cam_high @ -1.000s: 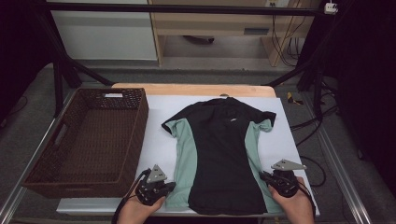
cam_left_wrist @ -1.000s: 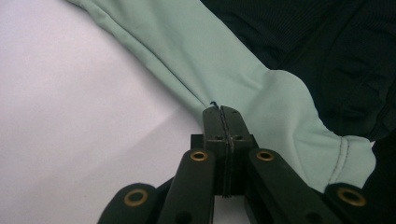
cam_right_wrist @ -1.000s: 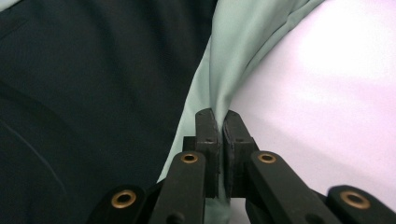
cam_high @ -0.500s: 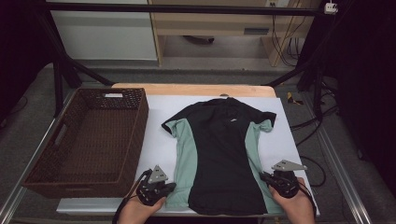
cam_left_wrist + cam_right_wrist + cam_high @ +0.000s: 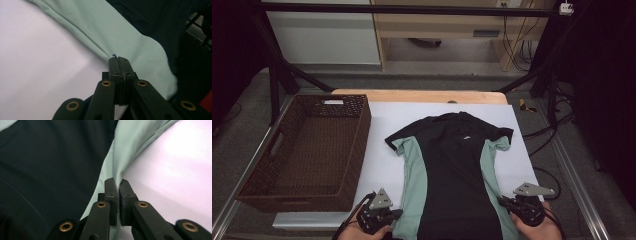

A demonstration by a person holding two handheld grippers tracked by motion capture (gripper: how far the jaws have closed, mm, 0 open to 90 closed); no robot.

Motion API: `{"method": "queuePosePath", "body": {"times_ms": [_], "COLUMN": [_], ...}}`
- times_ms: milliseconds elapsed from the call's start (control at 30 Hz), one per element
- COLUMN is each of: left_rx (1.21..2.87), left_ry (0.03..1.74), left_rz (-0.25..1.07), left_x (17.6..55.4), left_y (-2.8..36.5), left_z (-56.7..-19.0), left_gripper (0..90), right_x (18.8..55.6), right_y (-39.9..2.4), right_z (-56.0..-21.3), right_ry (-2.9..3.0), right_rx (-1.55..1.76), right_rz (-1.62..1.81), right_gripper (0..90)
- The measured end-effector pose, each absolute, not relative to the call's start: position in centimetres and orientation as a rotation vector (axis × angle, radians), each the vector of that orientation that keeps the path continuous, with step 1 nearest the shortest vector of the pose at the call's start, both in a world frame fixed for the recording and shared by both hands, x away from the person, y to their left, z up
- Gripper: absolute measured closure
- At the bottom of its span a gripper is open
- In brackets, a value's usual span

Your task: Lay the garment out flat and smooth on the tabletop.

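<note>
**Currently: both grippers pinch the shirt's lower side seams**

High view. A black short-sleeved shirt with mint-green side panels [image 5: 459, 170] lies flat, face up, on the white sheet covering the table [image 5: 382, 165], collar away from the person and hem at the near edge. A dark brown woven wicker basket [image 5: 307, 150] stands just beside it on the left, nothing in it. The left gripper [image 5: 398, 214] sits at the shirt's lower left edge, the right gripper [image 5: 502, 201] at its lower right edge, each held in a hand.

Left gripper view. The jaws are pressed together on a fold of the mint-green panel [image 5: 130, 47]; the cloth bunches into a ridge at the tips.

Right gripper view. The jaws are nearly together, clamping a gathered pleat of green fabric [image 5: 122, 152] beside the black front.

Assessment. The garment appears light, thin and limp, somewhat smooth. It should drape and slip rather than hold shape, so hold is best taken at seams or hem edges, as here, with both layers pinched.
</note>
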State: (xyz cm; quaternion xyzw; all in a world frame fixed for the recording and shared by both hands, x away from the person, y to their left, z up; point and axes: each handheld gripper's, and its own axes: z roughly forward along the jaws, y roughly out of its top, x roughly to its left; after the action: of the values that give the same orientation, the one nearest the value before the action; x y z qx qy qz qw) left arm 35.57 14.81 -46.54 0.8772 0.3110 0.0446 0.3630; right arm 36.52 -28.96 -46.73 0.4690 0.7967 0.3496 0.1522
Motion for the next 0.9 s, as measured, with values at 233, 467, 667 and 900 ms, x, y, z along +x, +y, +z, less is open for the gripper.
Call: {"method": "queuePosePath", "body": {"times_ms": [233,467,667,900], "left_rx": [2.21,2.149,2.178,2.178], "left_ry": [0.819,0.886,0.923,0.889], "left_rz": [0.171,0.343,0.351,0.342], "left_x": [35.1,39.2,42.0,41.9], "left_y": [14.4,12.4,11.4,11.8], "left_z": [-46.6,-46.2,-47.5,-48.0], "left_gripper": [77.0,54.0,56.7,71.6], "right_x": [36.3,39.1,42.4,42.0], "right_y": [-29.4,-28.3,-27.7,-27.2], "right_z": [-46.7,-46.2,-45.8,-47.6], "right_ry": [2.265,2.225,2.141,2.175], "right_rx": [1.36,1.363,1.416,1.394], "right_rz": [1.039,1.012,1.004,0.951], "right_gripper": [68.7,49.5,51.9,72.6]}}
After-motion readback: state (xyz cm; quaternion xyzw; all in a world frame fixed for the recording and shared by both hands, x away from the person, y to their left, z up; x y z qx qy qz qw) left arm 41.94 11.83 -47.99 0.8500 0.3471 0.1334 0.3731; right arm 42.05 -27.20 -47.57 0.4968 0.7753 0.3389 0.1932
